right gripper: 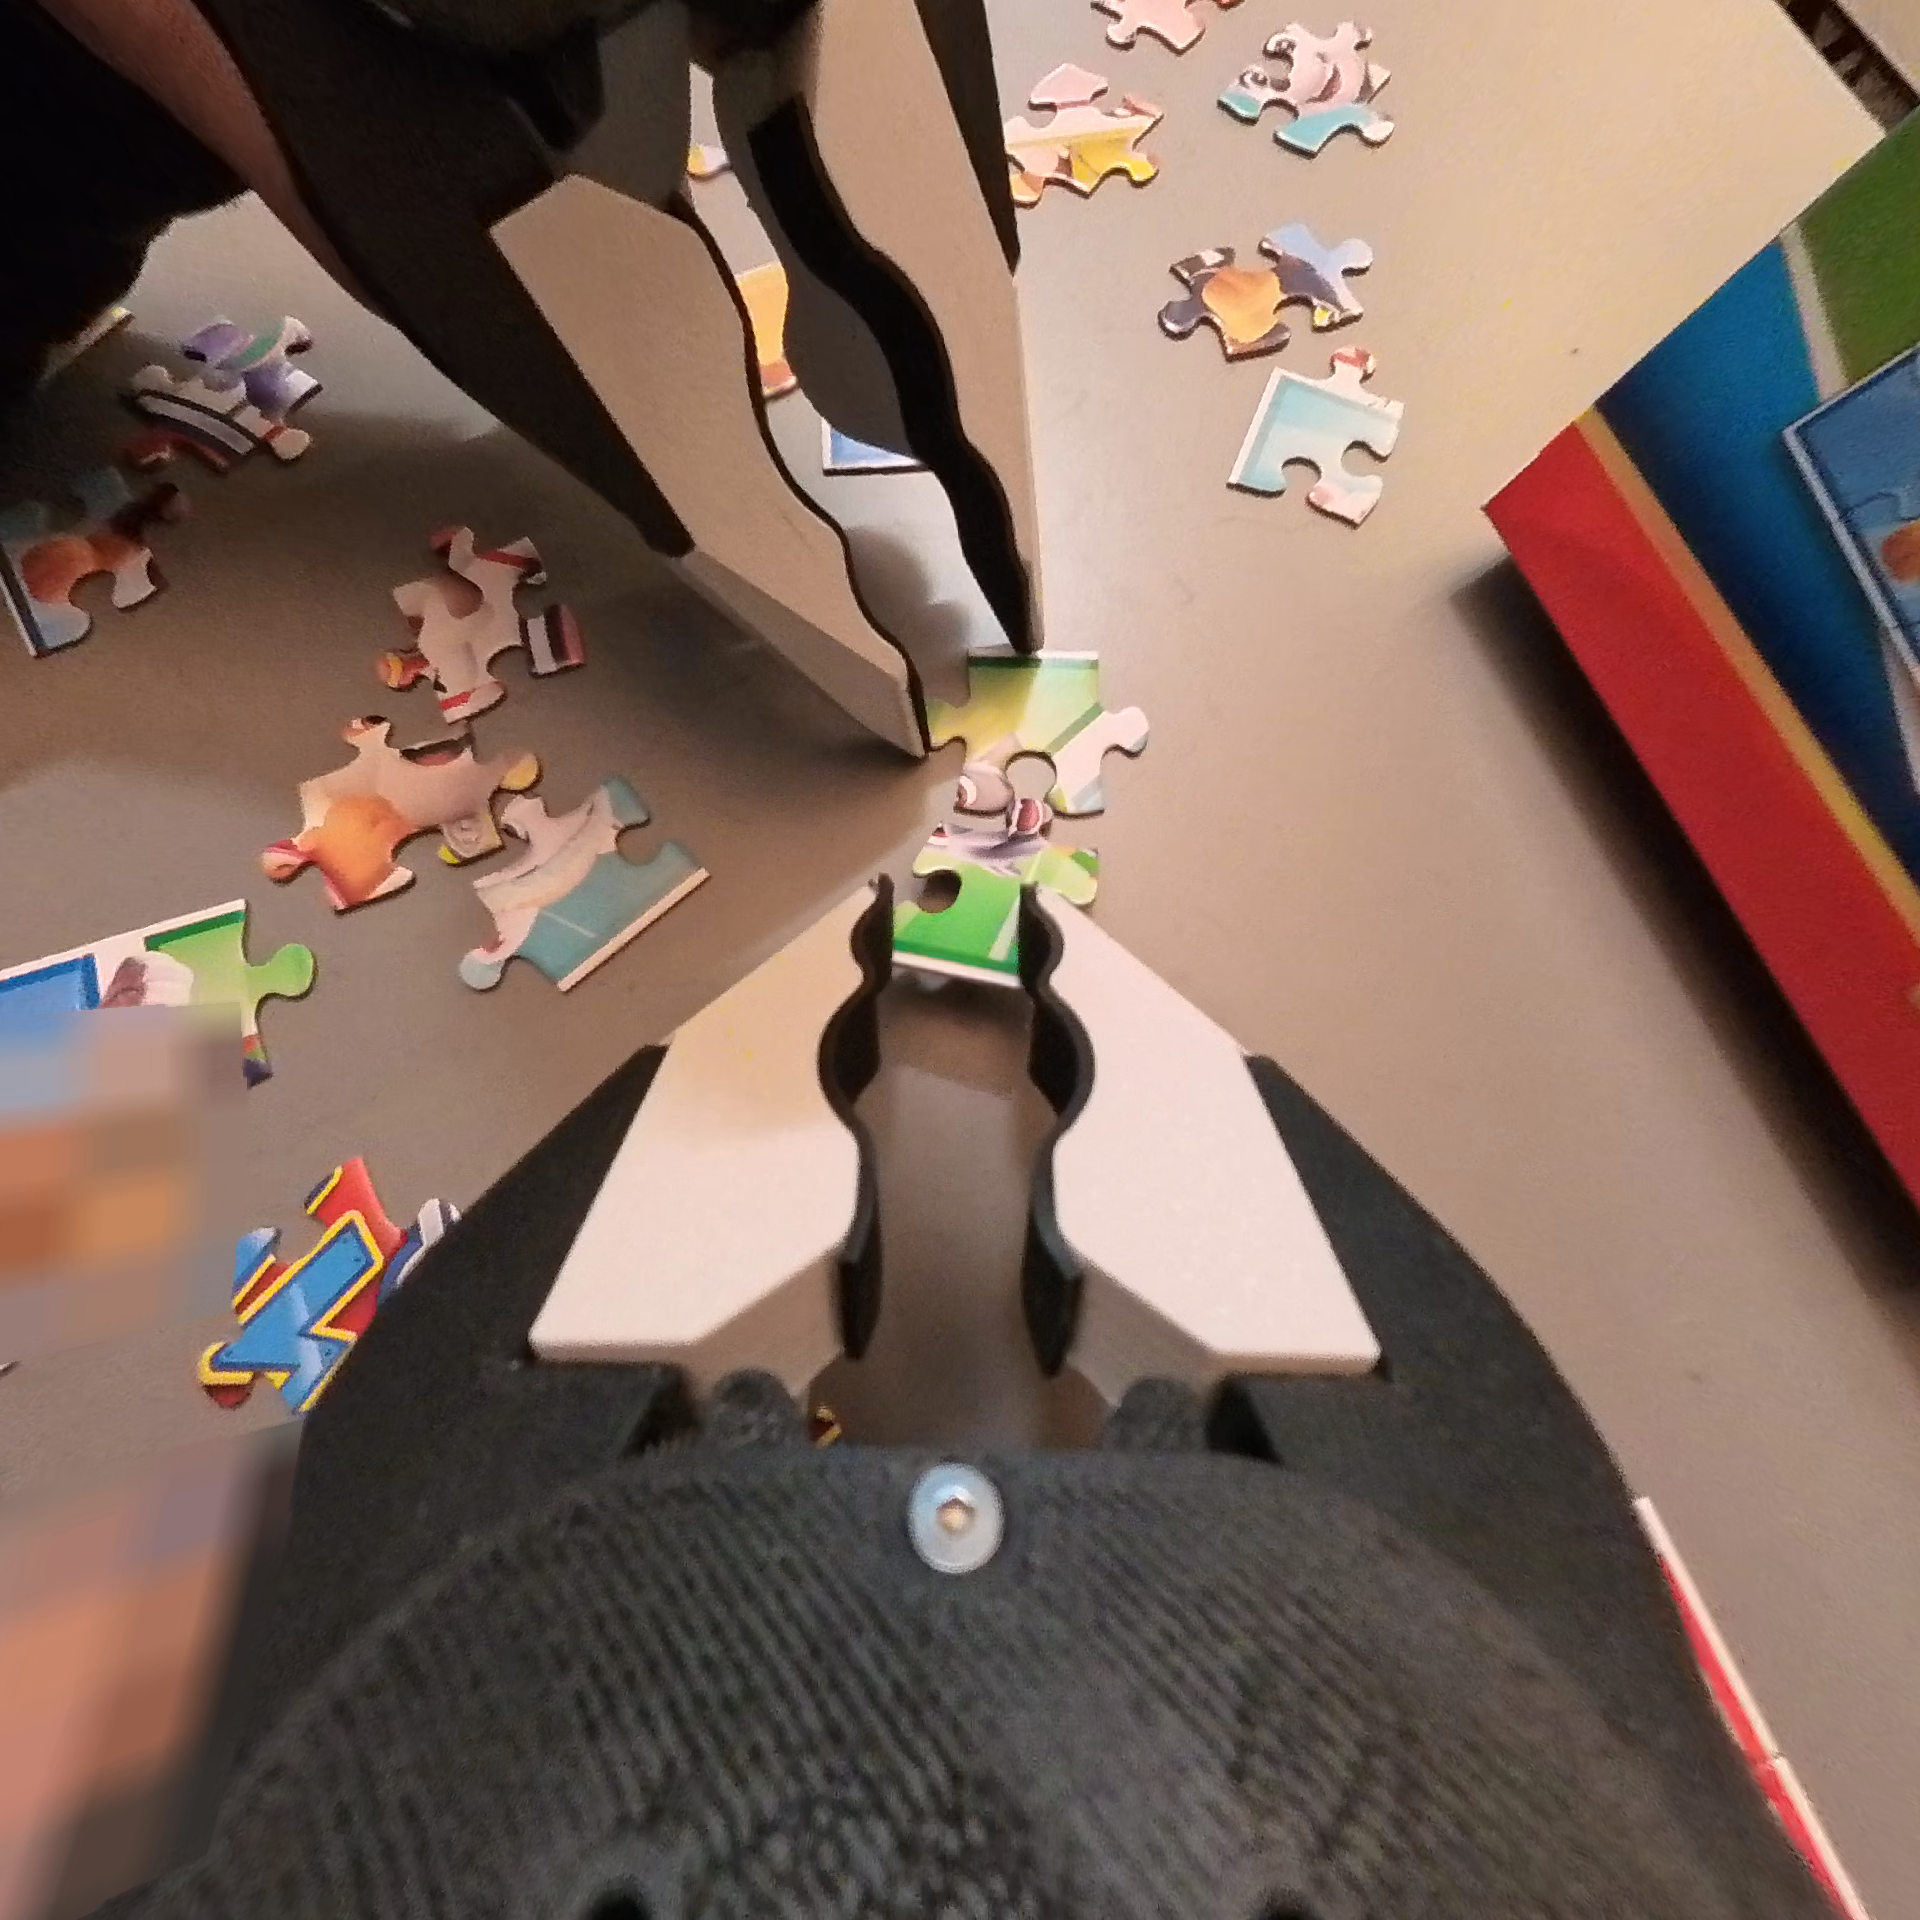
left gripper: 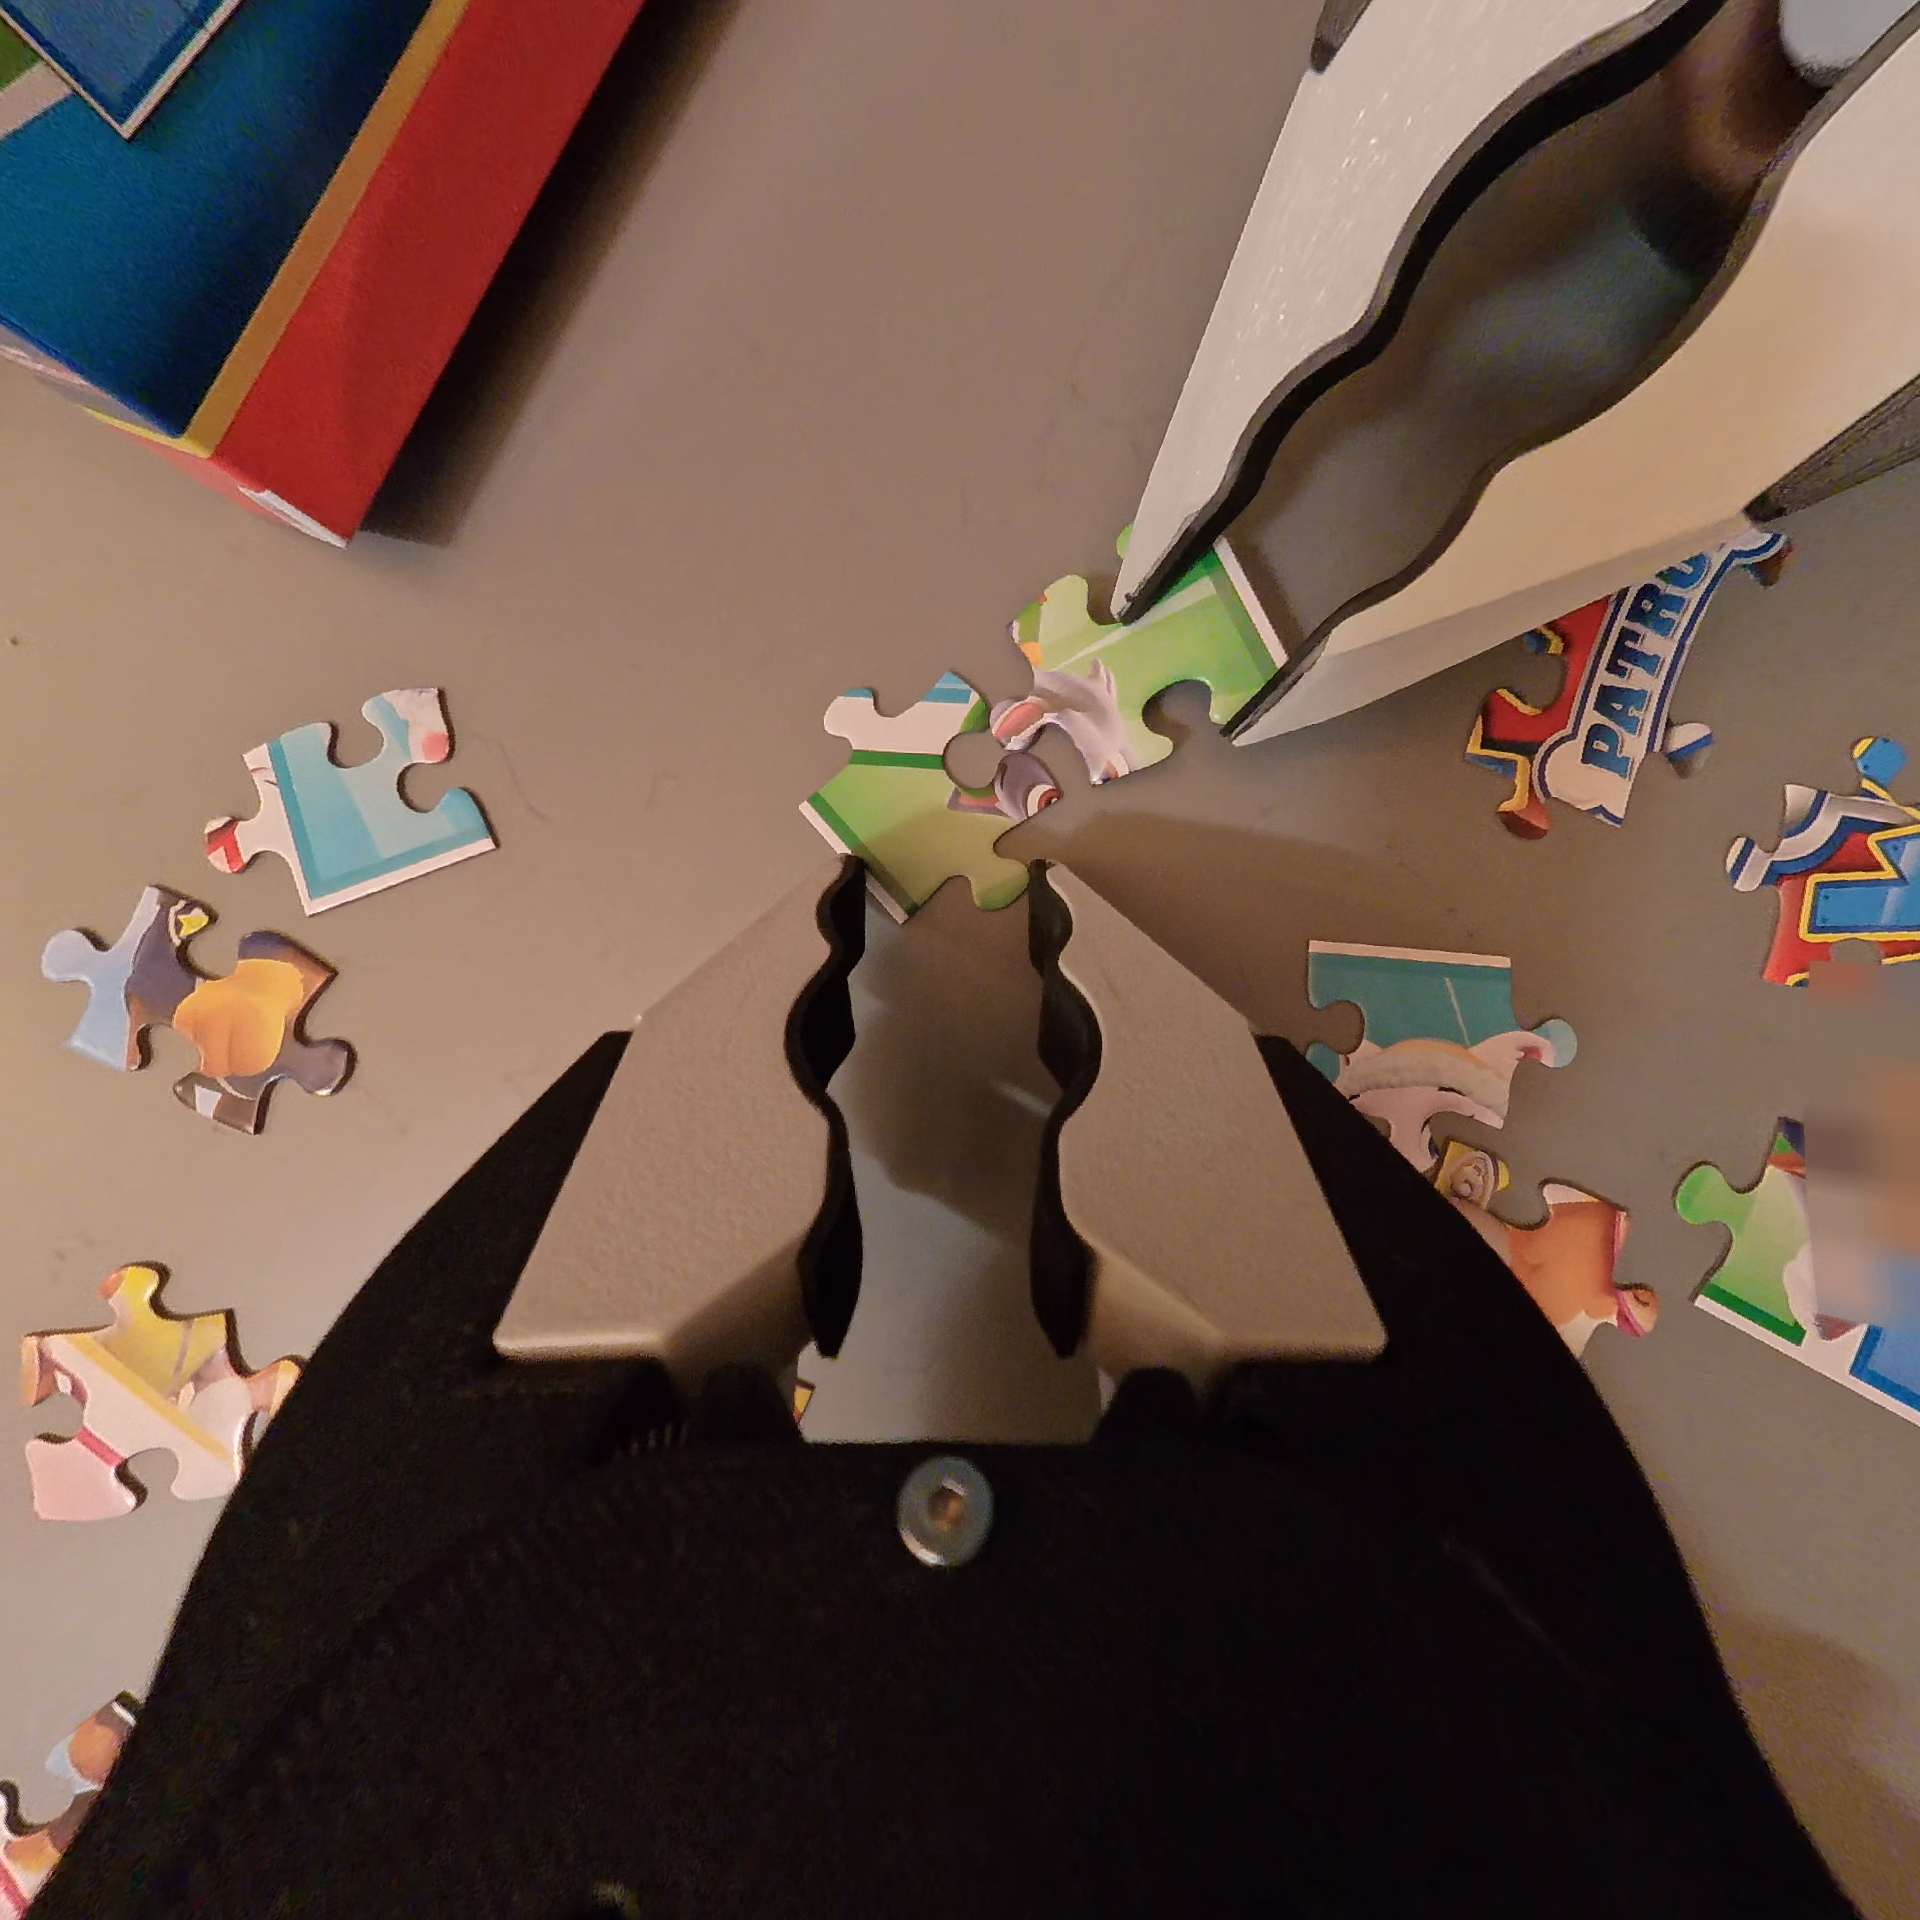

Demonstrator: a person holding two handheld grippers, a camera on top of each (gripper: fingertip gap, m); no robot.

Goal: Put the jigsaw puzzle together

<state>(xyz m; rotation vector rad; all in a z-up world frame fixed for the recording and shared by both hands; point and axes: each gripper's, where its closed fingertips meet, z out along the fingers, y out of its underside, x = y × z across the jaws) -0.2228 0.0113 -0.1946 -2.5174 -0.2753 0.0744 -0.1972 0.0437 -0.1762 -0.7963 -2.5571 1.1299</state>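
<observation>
left claw set narrow, fingertips against the near corner and knob of a green-and-white puzzle piece, gripping it by its edges low over the grey surface. seen from the right wrist view as well, one tip on the piece's far edge and the other at its side knob.

right claw narrower, pads clamped on the two sides of a bright green edge piece, white border toward the camera, raised slightly off the surface with a shadow beneath. coming in from the upper right of the left wrist view, tilted down.

both pieces meeting between the two claws, touching where grey and pink cartoon artwork runs across both; not possible to tell whether fully locked together.

loose puzzle pieces scattered flat around: a light blue piece and an orange and dark piece on the left claw's left, a red and blue lettered piece just beside the right claw, a teal edge piece near the left claw's right finger. red and blue puzzle box well apart, at the upper left.
</observation>
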